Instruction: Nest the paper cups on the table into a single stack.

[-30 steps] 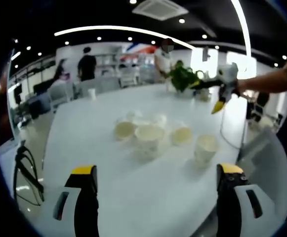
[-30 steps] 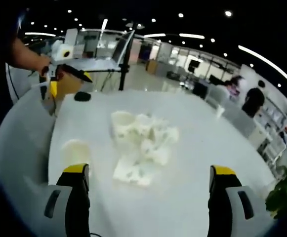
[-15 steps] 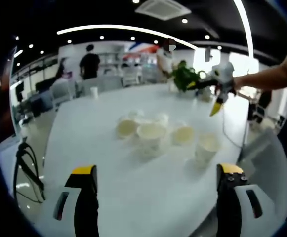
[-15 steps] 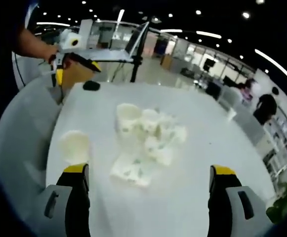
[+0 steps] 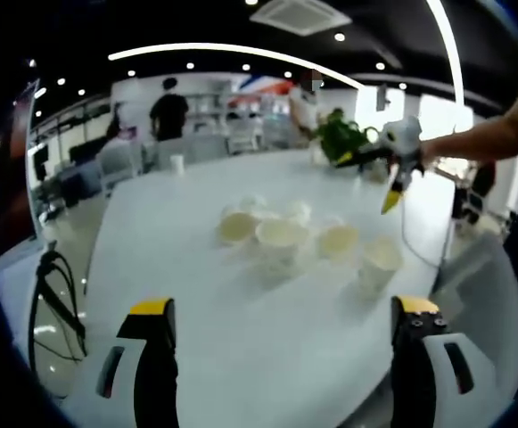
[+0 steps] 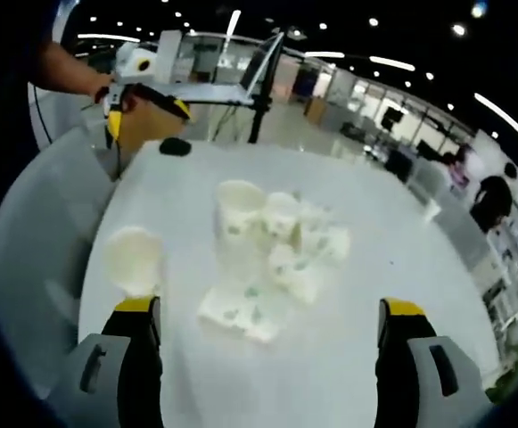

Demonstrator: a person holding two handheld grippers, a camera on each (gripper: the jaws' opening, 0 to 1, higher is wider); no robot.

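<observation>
Several white paper cups (image 5: pixel 281 234) stand open-mouthed in a loose cluster at the middle of the white table (image 5: pixel 196 294). One cup (image 5: pixel 381 259) stands a little apart on the right. My left gripper (image 5: pixel 283 308) is open, well short of them and above the table's near part. In the right gripper view the cluster (image 6: pixel 281 241) includes a taller upright cup (image 6: pixel 239 212) and a cup lying on its side (image 6: pixel 236 312). A lone cup (image 6: pixel 134 260) stands to the left. My right gripper (image 6: pixel 270 308) is open with nothing between its jaws.
The right gripper (image 5: pixel 370 176) hangs in a hand beyond the cups, beside a green plant (image 5: pixel 343 138). The left gripper (image 6: pixel 147 116) shows at the table's far end near a small black object (image 6: pixel 176 147). A small cup (image 5: pixel 177 164) stands at the far edge. People stand behind.
Both views have drifted a little, and the right gripper view now looks down more on the cups. The cups have not moved. Both grippers stay open.
</observation>
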